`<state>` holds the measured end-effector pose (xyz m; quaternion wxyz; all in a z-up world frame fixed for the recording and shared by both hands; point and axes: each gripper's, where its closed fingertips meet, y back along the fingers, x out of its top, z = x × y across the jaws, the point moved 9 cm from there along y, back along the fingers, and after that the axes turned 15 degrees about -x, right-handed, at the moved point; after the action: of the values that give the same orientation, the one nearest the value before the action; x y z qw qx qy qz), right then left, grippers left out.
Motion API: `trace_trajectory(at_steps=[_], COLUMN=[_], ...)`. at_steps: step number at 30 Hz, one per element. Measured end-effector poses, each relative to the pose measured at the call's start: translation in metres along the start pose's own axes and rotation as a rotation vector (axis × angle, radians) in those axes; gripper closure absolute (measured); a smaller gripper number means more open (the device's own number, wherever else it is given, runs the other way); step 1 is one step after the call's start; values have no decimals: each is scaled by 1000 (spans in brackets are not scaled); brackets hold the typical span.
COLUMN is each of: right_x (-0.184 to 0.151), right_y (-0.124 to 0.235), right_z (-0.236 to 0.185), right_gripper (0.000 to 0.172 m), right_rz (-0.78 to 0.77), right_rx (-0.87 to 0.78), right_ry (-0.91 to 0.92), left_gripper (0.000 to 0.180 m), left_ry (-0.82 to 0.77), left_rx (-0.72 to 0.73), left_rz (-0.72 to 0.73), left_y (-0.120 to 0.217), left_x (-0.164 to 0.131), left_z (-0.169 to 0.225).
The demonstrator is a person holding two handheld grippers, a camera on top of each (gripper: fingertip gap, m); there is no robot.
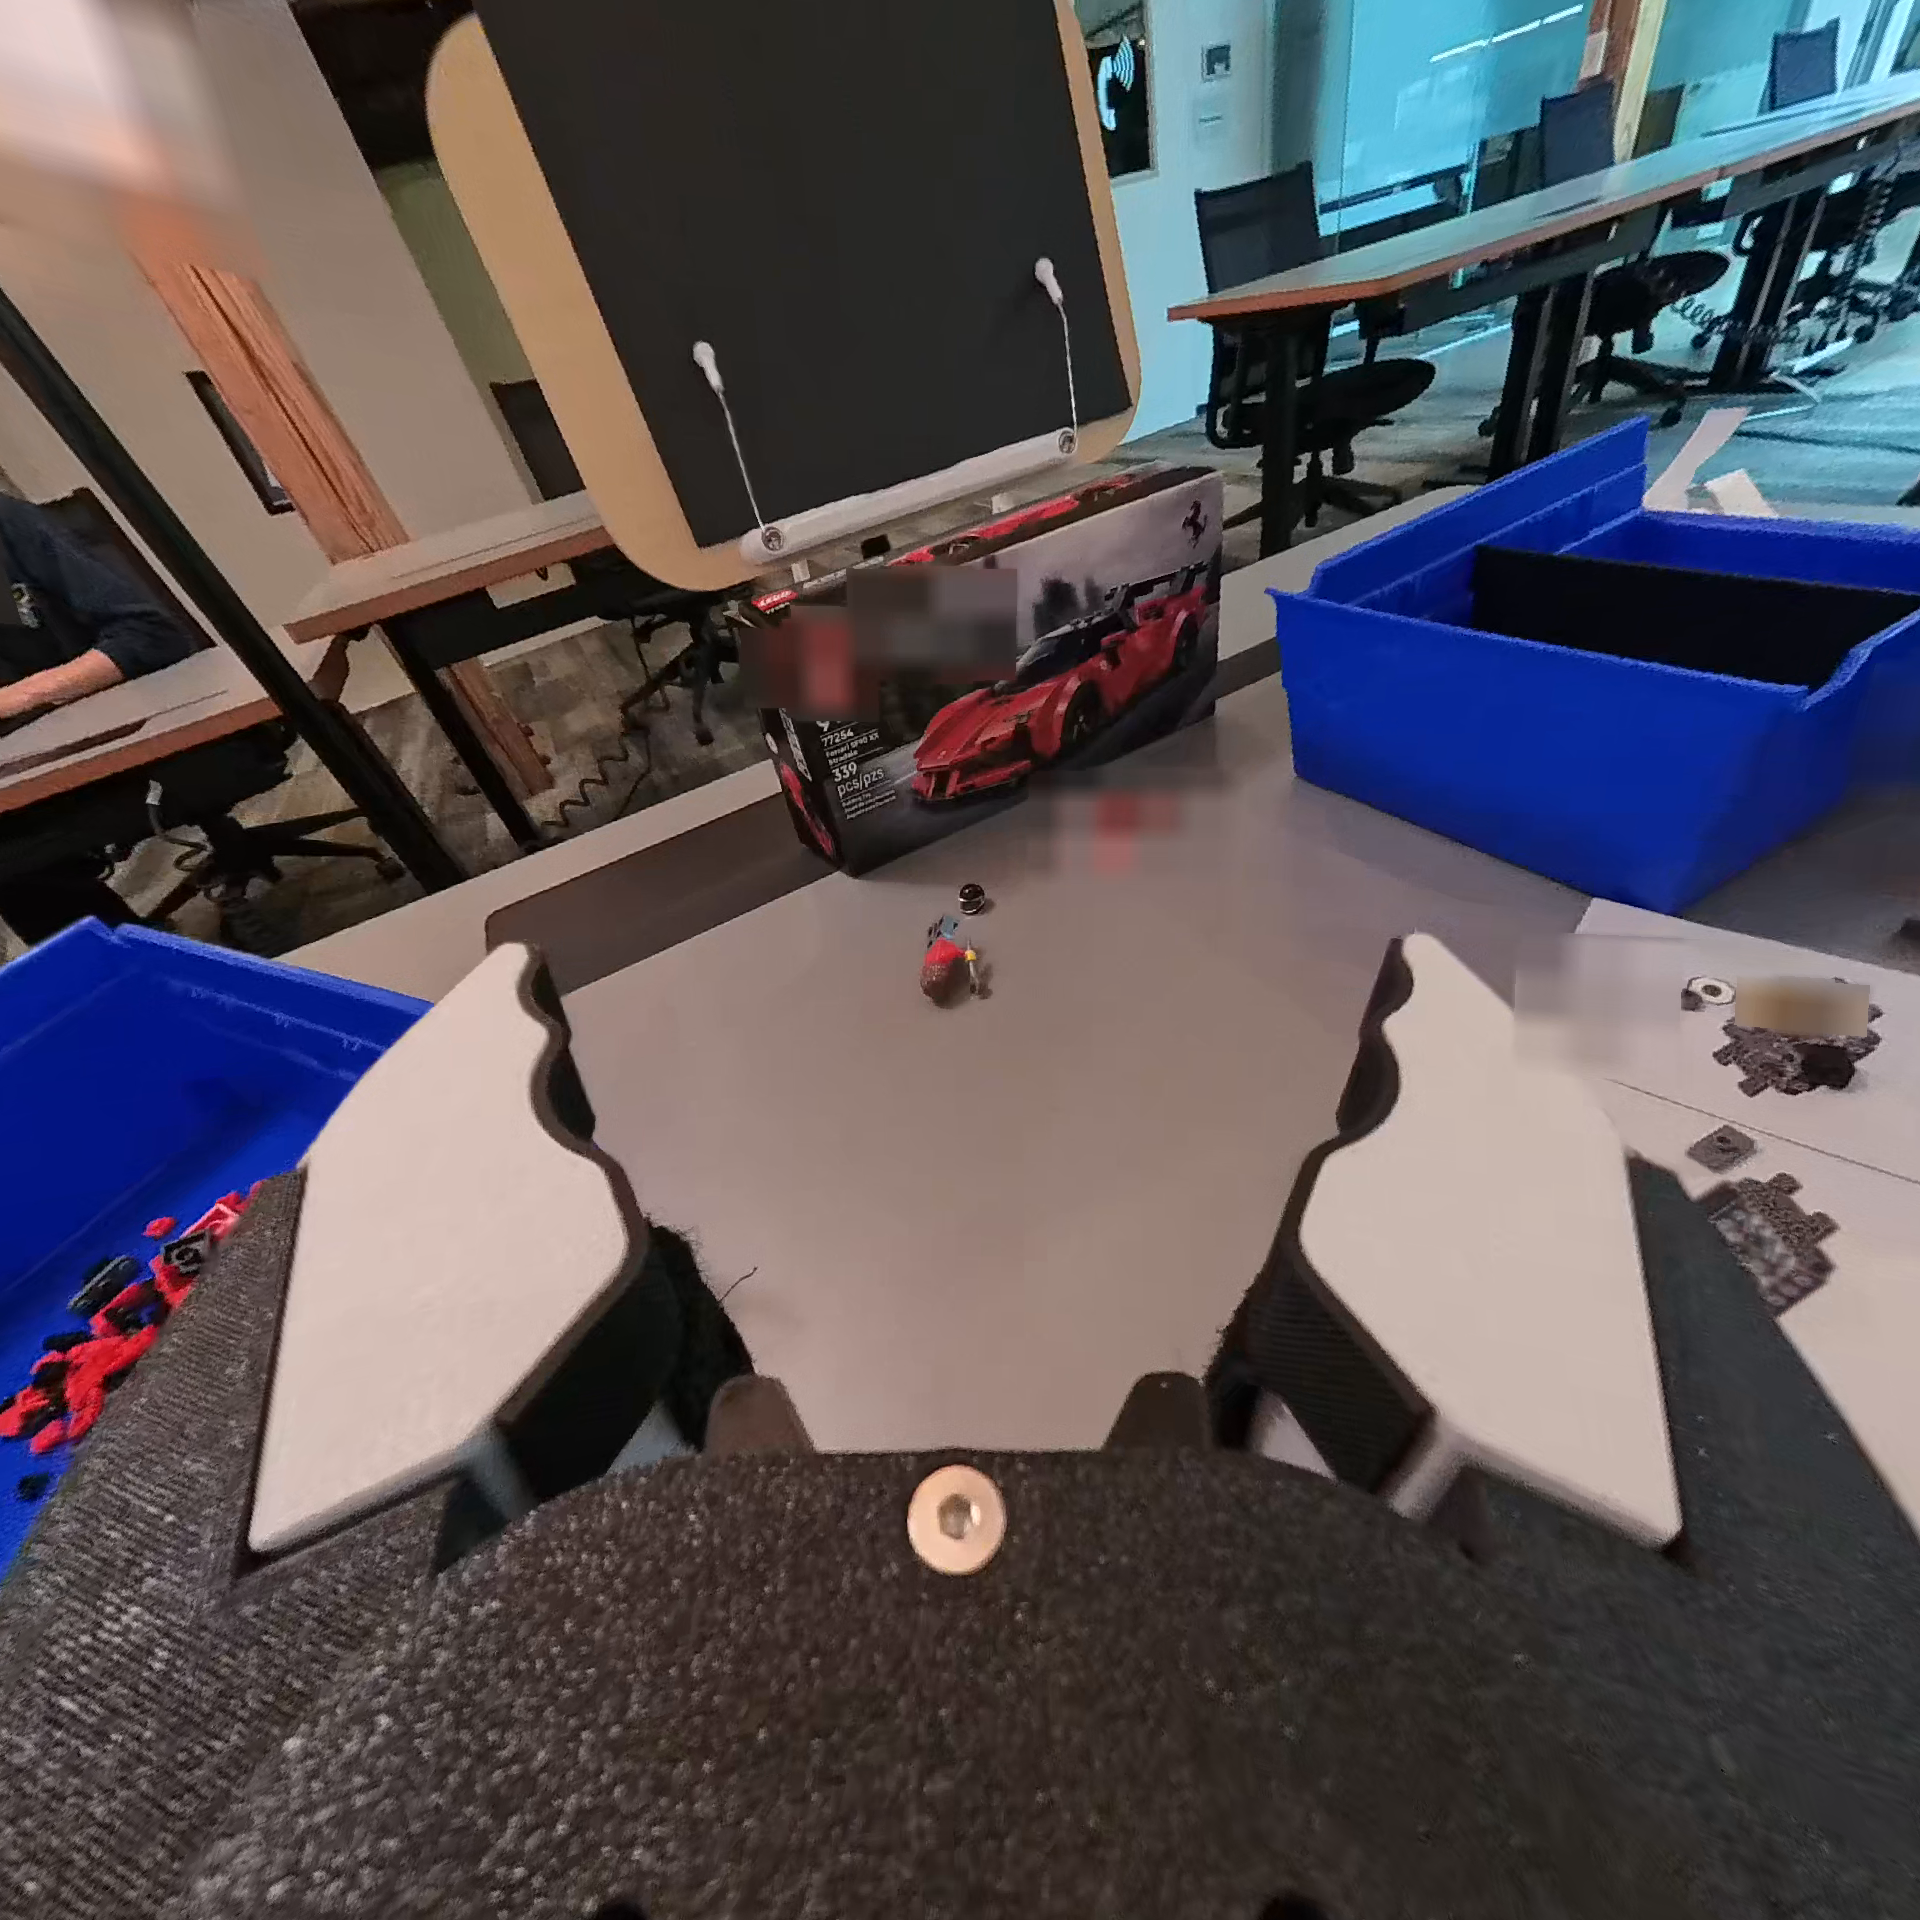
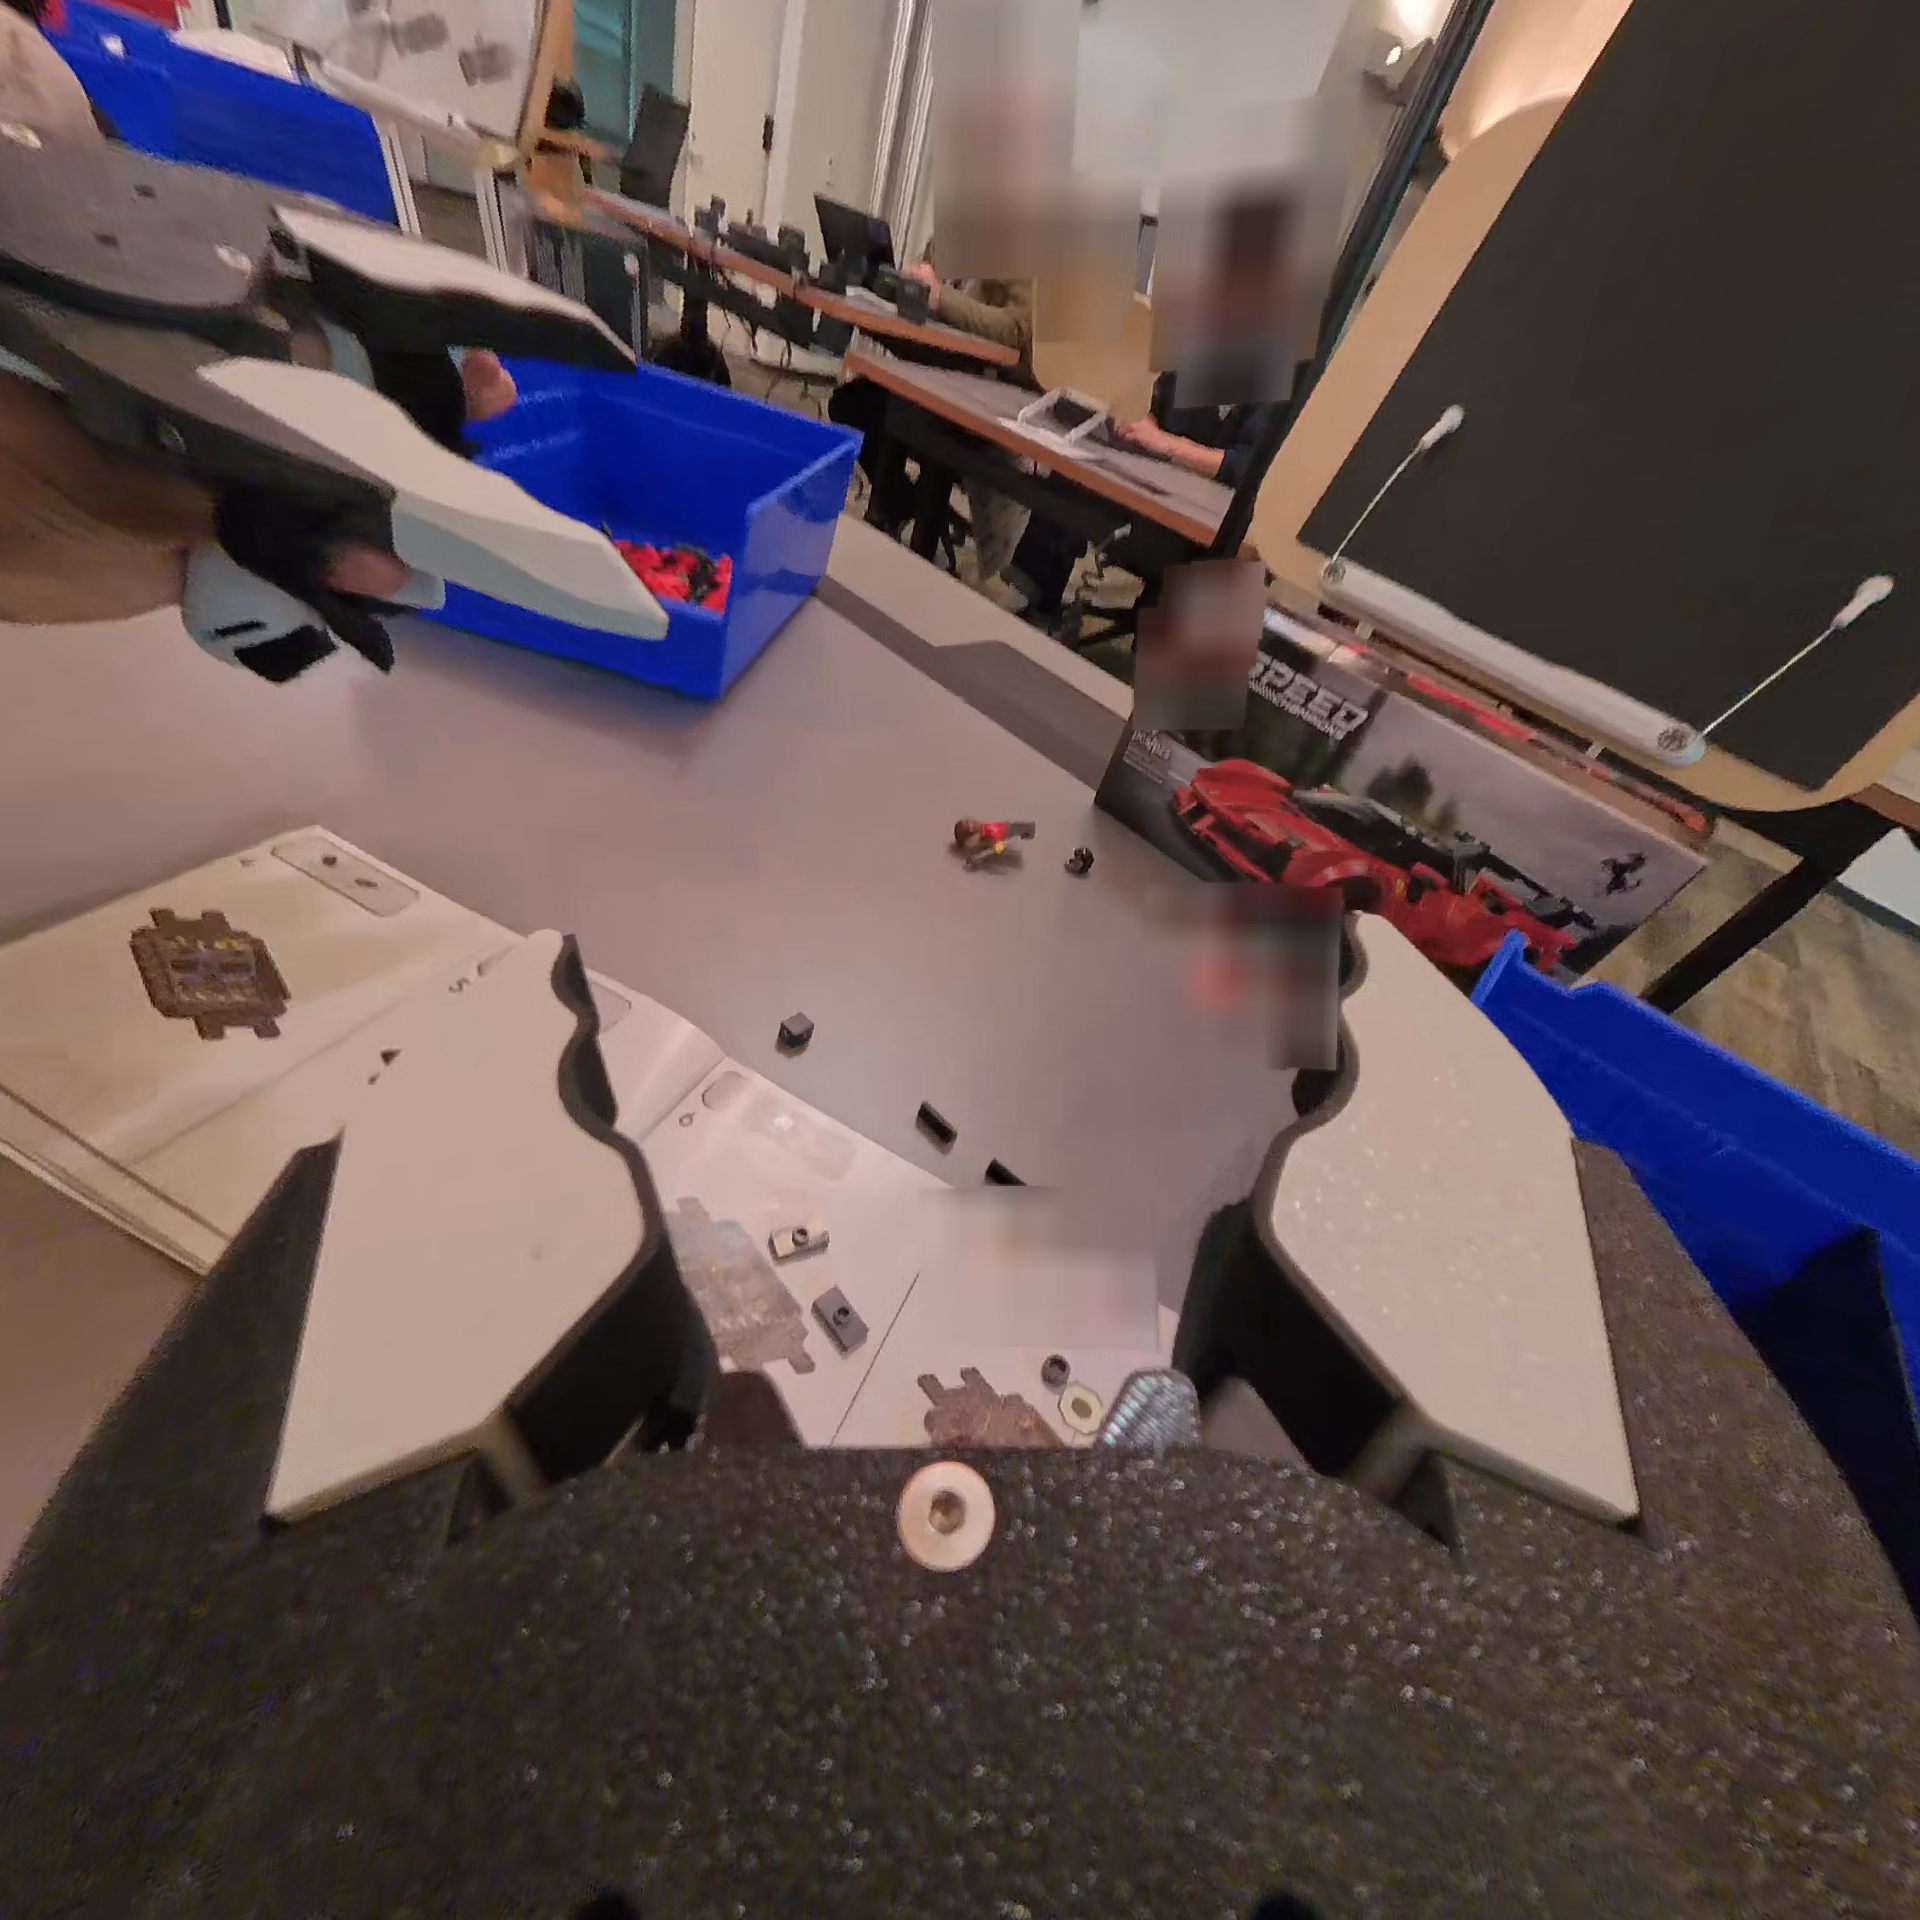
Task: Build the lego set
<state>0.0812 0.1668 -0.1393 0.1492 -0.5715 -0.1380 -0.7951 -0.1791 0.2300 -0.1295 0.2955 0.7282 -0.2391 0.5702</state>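
While both tools stand spread and bare, the scene reads view by view.

Left wrist view, tool: the left tool (image 1: 961, 997) has its fingers wide apart with nothing between them but bare desk (image 1: 935, 1195).
Left wrist view, nearest thing: a small red toy figure (image 1: 948, 964) lies flat just ahead of the fingertips, a tiny black helmet piece (image 1: 971, 897) just beyond it.
Left wrist view, handling: the figure looks light, hard and slick, with joints likely to pop apart; the torso seems the safest place to pinch.
Left wrist view, edges: a boxed car set (image 1: 1018, 686) stands behind the figure, a blue bin (image 1: 1558, 769) ahead to the right, another blue bin (image 1: 125, 1049) close at the left finger.

Right wrist view, tool: the right tool (image 2: 961, 1023) is likewise spread, gripping nothing.
Right wrist view, below: an open instruction booklet (image 2: 156, 1091) and small dark loose pieces (image 2: 795, 1031) lie under and between the fingers.
Right wrist view, room: the figure lies well ahead across open desk; the left tool hovers far left, a blue bin wall (image 2: 1714, 1122) hugs the right finger.
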Motion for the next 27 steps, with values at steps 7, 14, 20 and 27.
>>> trace_trajectory(at_steps=[7, 14, 20, 27], right_x=[-11, -15, -9, 30], right_y=[-7, -12, -21, -35], right_z=[-10, -14, -18, -19], right_gripper=[42, 42, 38, 25], right_rz=[-91, -111, -126, -12], right_rx=[64, 109, 168, 80], right_ry=[1, -13, -76, -114], left_gripper=[38, 40, 40, 38], left_ry=[-39, -20, -9, 63], left_rx=[-10, -21, -44, -6], left_rz=[26, 79, 79, 40], left_y=[3, 4, 4, 7], left_x=[13, 18, 15, 0], left_z=[10, 15, 13, -6])
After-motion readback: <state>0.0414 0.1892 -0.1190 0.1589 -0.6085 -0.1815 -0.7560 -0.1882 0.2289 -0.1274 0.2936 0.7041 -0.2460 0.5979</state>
